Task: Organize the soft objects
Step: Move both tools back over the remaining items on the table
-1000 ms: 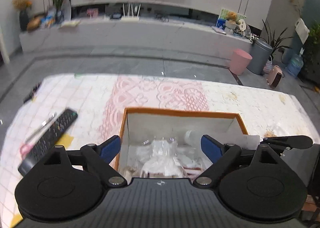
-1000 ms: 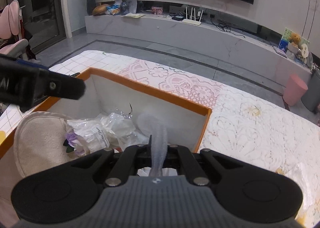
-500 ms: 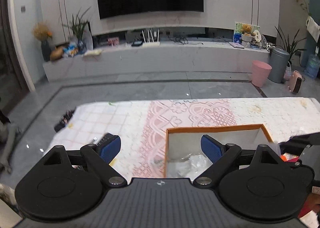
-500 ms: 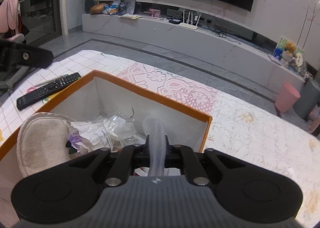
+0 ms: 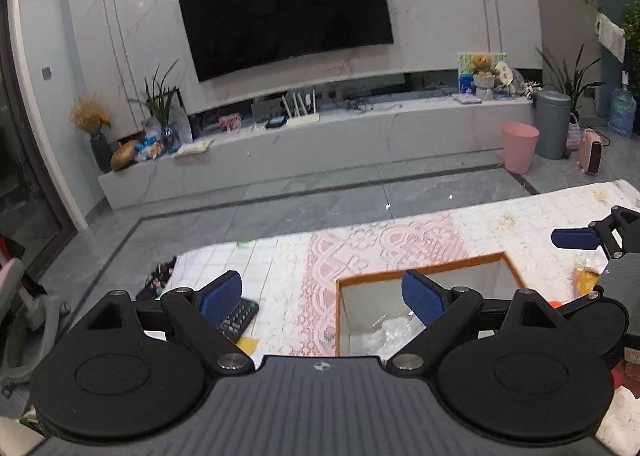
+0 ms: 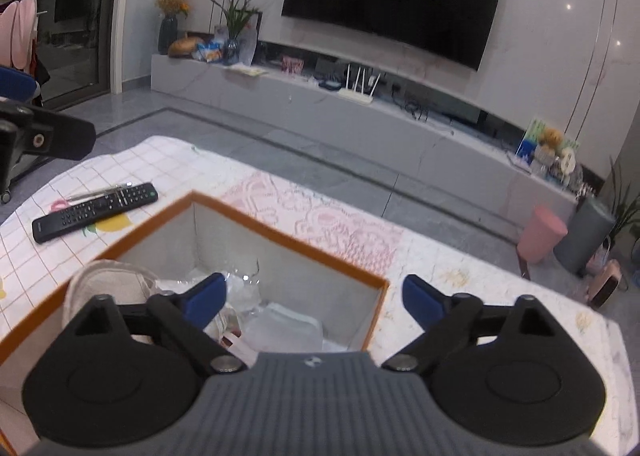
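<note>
Surface carried the orange-rimmed box at frame centre. Translucent pouch lay inside the box, just below the right hand-held gripper, jaws just opened wide, nothing between. Left hand-held gripper open, empty.

- The room was dim, with a cold bluish light over both views.
- Small ceiling lamps gave bright glare spots on the glossy wall and on the floor.
- The TV was a dark, dull surface with almost no reflection.
- The fisheye lens bent straight lines strongly at the edges, and the corners were black.
- The box rim looked a little smeared in the right view; far things were soft.
</note>
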`<state>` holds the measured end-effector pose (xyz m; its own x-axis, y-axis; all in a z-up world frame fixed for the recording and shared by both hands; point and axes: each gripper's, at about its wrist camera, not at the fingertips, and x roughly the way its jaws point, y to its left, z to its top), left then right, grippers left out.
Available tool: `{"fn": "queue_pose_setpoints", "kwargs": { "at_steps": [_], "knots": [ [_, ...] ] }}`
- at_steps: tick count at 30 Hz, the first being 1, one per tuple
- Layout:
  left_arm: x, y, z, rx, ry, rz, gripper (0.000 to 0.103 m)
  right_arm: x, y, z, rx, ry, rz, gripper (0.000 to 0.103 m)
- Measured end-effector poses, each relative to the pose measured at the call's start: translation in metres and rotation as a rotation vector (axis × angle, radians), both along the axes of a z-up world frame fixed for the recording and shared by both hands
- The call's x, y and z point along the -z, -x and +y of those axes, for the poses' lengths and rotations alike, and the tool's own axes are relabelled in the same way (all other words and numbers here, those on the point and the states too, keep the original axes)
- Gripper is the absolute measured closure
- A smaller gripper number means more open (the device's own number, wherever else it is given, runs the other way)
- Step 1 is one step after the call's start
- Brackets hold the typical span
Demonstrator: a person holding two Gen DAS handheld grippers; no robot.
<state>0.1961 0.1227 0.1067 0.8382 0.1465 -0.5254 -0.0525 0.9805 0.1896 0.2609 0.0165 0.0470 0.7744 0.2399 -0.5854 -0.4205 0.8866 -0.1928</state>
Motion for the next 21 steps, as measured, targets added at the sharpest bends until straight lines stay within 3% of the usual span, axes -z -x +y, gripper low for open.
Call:
{"fn": "queue_pose_setpoints", "kwargs": {
  "at_steps": [11,18,21],
  "knots": [
    [-0.048,0.023,-0.050,0.051,0.015,-0.103,0.000,-0.057,0.035,-0.041,0.018,-0.055,-0.094,0.003],
    [-0.079,0.042,-0.106,0.130,0.095,-0.151,0.000,-0.095,0.062,-0.101,0.084,-0.080,-0.155,0.003],
    [-0.080,0.048,-0.130,0.189,0.146,-0.167,0.000,-0.106,0.076,-0.135,0.117,-0.077,-0.175,0.003]
  ]
}}
